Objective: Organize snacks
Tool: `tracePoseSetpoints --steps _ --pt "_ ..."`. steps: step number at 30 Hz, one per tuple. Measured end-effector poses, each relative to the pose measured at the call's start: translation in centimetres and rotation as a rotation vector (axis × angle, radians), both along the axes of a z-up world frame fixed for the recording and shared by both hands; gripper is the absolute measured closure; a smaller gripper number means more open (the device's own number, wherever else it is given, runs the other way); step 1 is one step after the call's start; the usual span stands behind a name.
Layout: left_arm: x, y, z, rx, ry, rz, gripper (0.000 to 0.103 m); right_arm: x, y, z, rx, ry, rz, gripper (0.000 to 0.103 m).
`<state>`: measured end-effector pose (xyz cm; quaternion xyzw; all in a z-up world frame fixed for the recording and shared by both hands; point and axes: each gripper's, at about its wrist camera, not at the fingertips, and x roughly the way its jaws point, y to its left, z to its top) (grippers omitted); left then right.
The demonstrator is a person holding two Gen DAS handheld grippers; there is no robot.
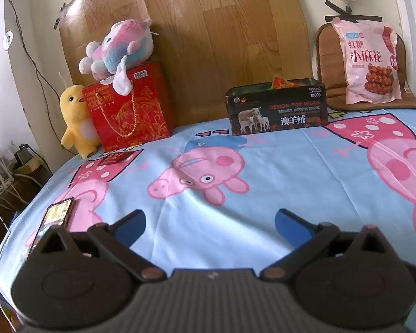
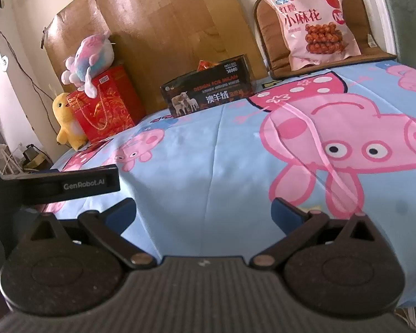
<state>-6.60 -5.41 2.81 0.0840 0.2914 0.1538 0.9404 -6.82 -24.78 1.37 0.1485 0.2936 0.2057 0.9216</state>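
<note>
Left gripper [image 1: 210, 223]: jaws spread, nothing between them; right gripper [image 2: 203, 212]: jaws spread likewise, empty. Both hover low over the cartoon-print cloth [image 1: 263, 194]; no snack lies loose on the cloth ahead of either. Dark tin [image 1: 277, 109] sits well ahead of the left jaws, slightly to their right; an orange packet [image 1: 284, 82] pokes out of its open top. Pink snack bag [image 2: 310, 19] stands on the chair cushion [image 2: 346, 55], far ahead and right of the right jaws, beyond the tin. Judgement: either start or end of sorting; cannot tell which. If the bag belongs in the tin, next move calls for a long right-hand reach, gripping its edge.
</note>
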Motion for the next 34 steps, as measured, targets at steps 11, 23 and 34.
tracePoseSetpoints --steps 11,23,34 --pt "0.5 0.0 -0.2 -0.03 0.021 -0.02 0.0 0.3 0.0 0.0 -0.01 -0.013 -0.022 0.0" --pt "1.5 0.0 -0.6 -0.065 0.052 -0.044 0.0 0.8 0.1 -0.2 -0.025 -0.03 -0.043 0.0" --pt "2.6 -0.1 -0.8 -0.131 0.068 -0.111 0.0 1.4 0.2 -0.4 -0.055 -0.058 -0.069 0.0"
